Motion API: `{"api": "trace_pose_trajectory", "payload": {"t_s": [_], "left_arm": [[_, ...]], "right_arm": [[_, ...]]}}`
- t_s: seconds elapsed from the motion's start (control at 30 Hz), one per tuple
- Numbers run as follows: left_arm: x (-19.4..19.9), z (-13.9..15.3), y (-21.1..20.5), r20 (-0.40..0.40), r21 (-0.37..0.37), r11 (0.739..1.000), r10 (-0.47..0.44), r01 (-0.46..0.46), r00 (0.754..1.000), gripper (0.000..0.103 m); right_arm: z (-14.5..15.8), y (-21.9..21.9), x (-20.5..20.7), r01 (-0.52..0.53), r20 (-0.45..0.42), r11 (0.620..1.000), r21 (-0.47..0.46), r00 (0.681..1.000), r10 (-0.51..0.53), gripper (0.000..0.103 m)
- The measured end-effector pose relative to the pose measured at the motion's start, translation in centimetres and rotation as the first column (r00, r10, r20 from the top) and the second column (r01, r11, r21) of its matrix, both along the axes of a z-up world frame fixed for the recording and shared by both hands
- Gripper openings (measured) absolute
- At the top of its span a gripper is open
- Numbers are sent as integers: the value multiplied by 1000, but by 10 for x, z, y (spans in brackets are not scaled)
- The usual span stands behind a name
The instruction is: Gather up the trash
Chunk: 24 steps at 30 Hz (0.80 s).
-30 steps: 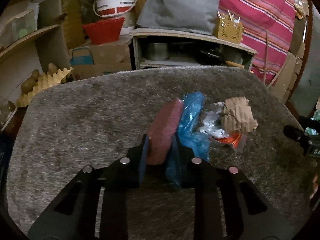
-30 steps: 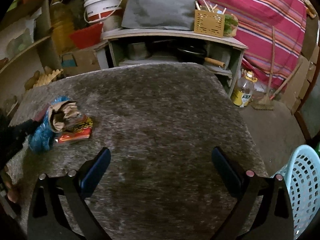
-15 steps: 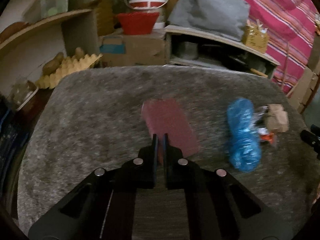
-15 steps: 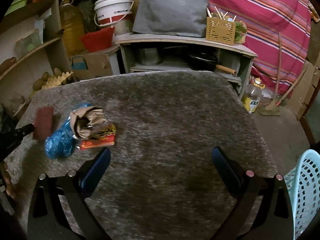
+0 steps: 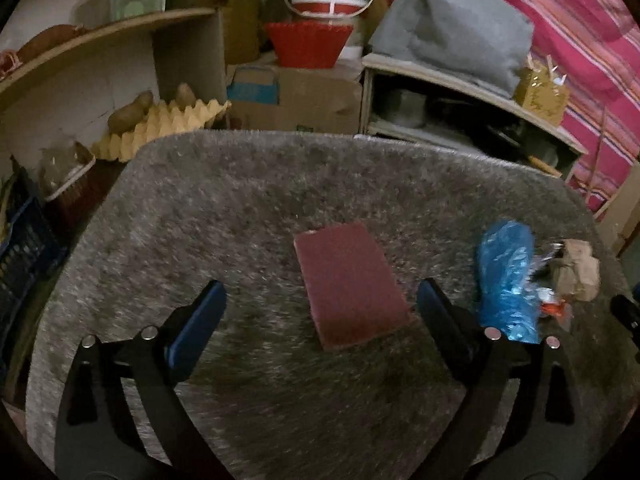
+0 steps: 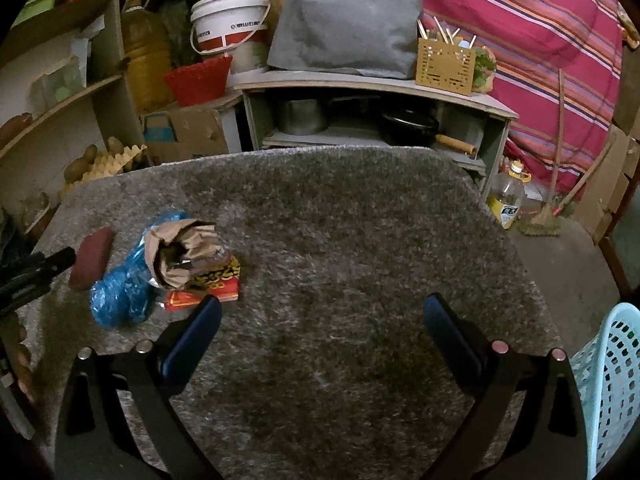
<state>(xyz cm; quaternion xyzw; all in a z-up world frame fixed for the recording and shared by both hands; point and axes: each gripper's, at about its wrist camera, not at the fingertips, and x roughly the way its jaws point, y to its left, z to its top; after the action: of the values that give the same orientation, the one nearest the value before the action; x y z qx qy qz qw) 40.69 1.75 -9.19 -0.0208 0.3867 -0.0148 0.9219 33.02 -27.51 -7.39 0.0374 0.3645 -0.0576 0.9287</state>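
Pale-blue basket (image 6: 612, 392) only in right view; both hand-held grippers wide, left (image 5: 320, 304) opening, empty.

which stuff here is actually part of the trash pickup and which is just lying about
Part of the job:
- blue plastic bag
- crumpled brown paper
- red and yellow wrapper
- light blue basket, probably the bin
- maroon pad, just set apart from the pile, so doubtful

Lying about:
- white bucket
- red basket
- grey bag
- oil bottle
- broom
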Motion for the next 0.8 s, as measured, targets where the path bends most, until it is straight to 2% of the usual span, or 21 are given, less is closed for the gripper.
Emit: {"api": "trace_pose_trajectory", "payload": {"t_s": [0.17,0.23,0.33,0.4,0.53,0.8], "left_arm": [[16,-18,-9,-63,29,1000,-6,8,998,96],[23,-26,-5,-116,-7,1000,-15,15,993,93],[20,-24,2,-102,-64,997,-46,39,994,80],[17,-24,-3,-100,-55,995,-90,85,991,60],[7,-21,-14,-83,22,992,-122,124,989,59],[-16,7,18,-31,29,997,-75,76,997,59]], "right_arm": [[2,4,0,0,13,1000,-19,1000,0,99],[3,7,0,-1,23,1000,-20,1000,2,99],[6,14,1,-13,29,1000,-24,999,14,99],[8,20,1,-20,38,999,-33,999,21,99],[12,32,4,-41,45,999,-28,998,42,99],[9,57,18,-72,43,997,-15,996,73,99]]}}
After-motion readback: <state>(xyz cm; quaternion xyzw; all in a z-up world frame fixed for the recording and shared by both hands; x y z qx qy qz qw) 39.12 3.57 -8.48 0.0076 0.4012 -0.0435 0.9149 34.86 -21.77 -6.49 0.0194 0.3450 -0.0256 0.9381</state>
